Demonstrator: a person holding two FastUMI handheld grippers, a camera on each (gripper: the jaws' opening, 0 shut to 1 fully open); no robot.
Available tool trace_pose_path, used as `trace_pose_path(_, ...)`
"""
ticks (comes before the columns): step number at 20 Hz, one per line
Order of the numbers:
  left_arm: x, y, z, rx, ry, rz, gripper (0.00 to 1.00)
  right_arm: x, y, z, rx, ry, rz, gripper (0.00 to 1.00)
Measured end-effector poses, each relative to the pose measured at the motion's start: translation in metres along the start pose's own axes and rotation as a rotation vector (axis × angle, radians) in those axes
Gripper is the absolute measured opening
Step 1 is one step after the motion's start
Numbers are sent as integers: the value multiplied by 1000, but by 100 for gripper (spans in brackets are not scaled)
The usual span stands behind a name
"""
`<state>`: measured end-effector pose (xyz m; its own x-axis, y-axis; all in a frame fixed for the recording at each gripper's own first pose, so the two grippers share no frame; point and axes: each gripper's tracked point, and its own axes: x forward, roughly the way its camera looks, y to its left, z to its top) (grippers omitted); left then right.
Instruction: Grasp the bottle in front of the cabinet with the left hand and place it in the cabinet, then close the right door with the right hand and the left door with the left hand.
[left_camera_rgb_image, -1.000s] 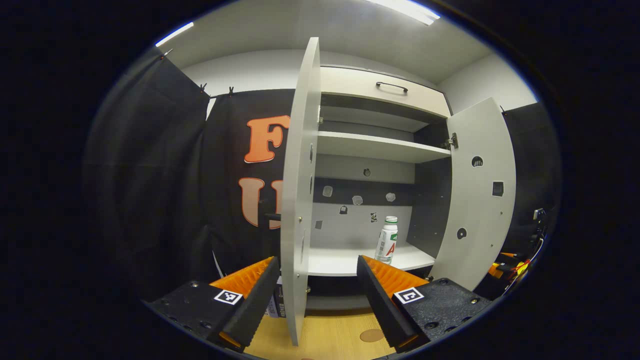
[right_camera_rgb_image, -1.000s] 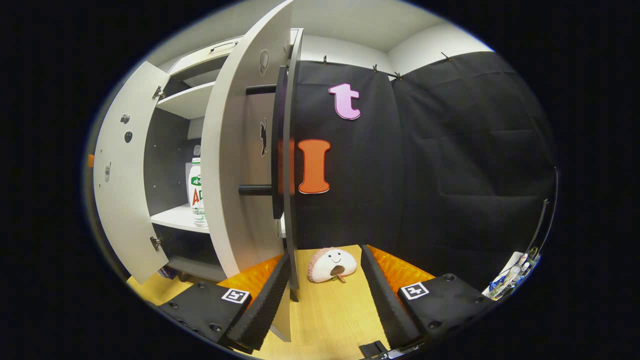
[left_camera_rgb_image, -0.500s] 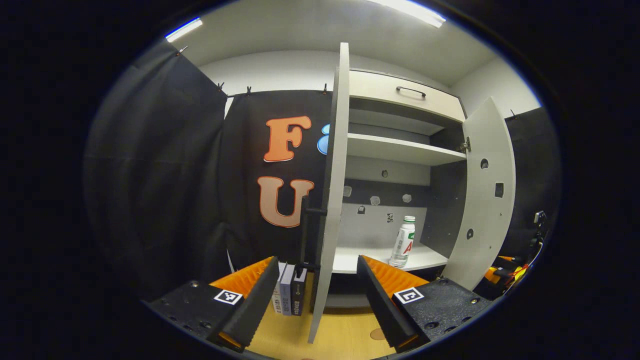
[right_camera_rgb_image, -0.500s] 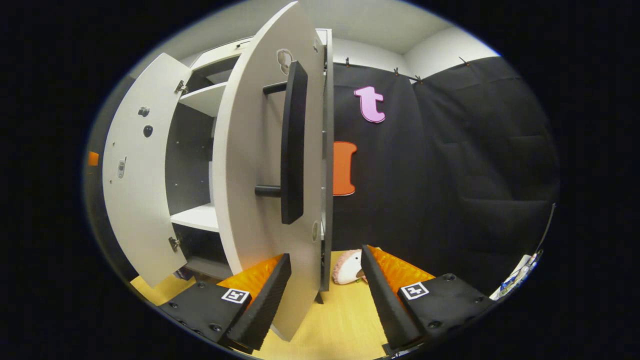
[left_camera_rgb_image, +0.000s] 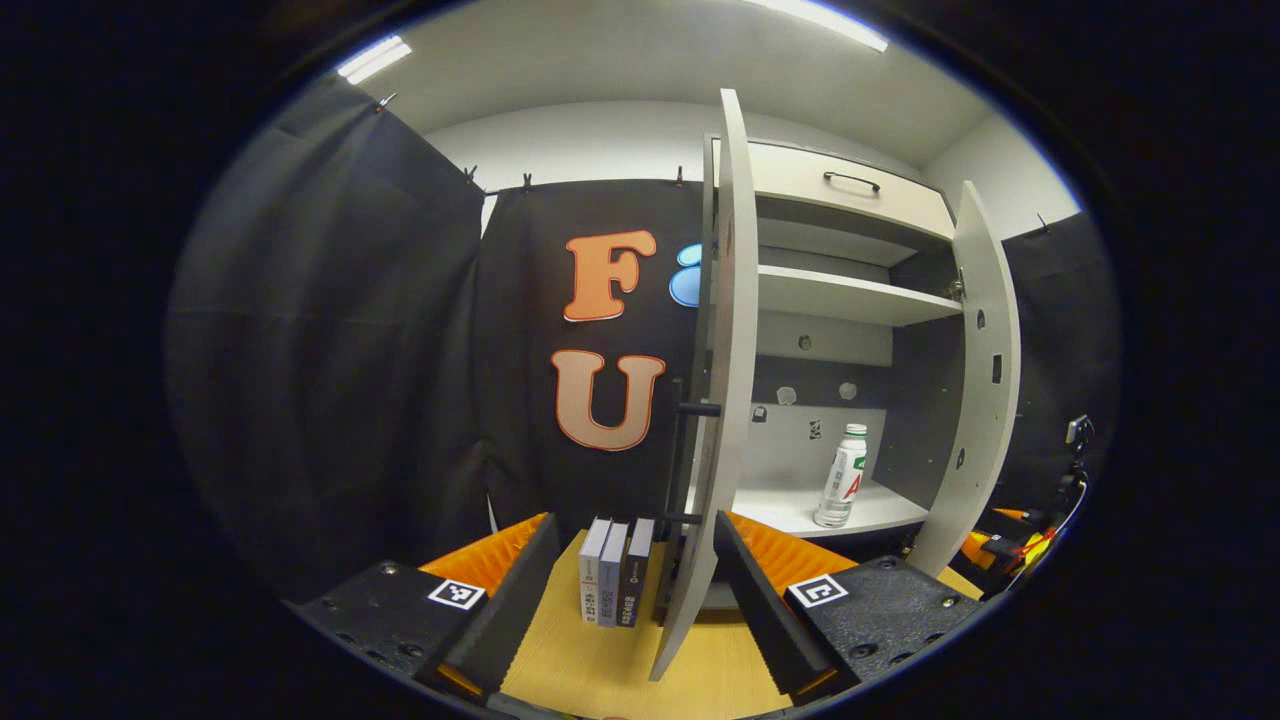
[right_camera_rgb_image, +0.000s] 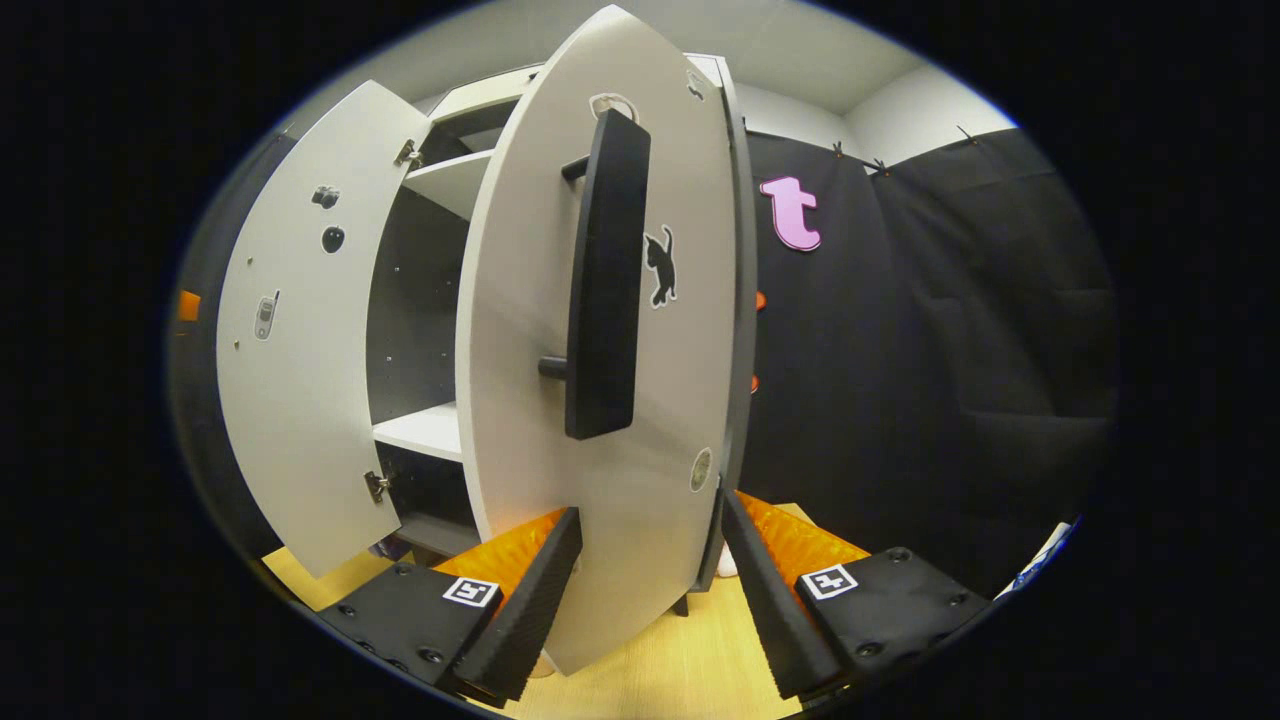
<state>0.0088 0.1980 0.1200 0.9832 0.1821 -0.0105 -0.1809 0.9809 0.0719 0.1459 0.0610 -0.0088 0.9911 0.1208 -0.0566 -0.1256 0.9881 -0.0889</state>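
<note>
The bottle (left_camera_rgb_image: 842, 488) is seen upright on the lower shelf (left_camera_rgb_image: 800, 510) of the cabinet (left_camera_rgb_image: 850, 190), right of centre in the left gripper view. The left claw (left_camera_rgb_image: 635, 585) is spread wide, holding nothing, with the left door (left_camera_rgb_image: 715, 400) edge-on between its fingers. The right claw (right_camera_rgb_image: 650, 580) is likewise spread and empty, against the right door (right_camera_rgb_image: 610, 480) at centre.

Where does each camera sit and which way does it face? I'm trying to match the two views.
Left gripper view: rides on the left gripper, facing the left door edge-on, the bottle on the shelf and books; its own open fingers show below.
Right gripper view: rides on the right gripper, close to the right door and its handle; its own open fingers flank the door's lower edge.
Shared: both doors and the cabinet's shelf.
</note>
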Motion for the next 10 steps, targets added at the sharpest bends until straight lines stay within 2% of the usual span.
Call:
trace_pose_path(4, -2, 20, -11, -3, 20, 41, 95, 12, 21, 8, -13, -9, 26, 95)
trace_pose_path(5, -3, 25, -14, -3, 27, 51, 95, 11, 24, 10, -25, -17, 30, 100)
trace_pose_path(6, -2, 29, -18, -6, 31, 58, 95, 10, 26, 14, -37, -24, 33, 95)
trace_pose_path(10, 6, 43, -35, -20, 44, 76, 95, 6, 30, 22, -58, -38, 43, 98)
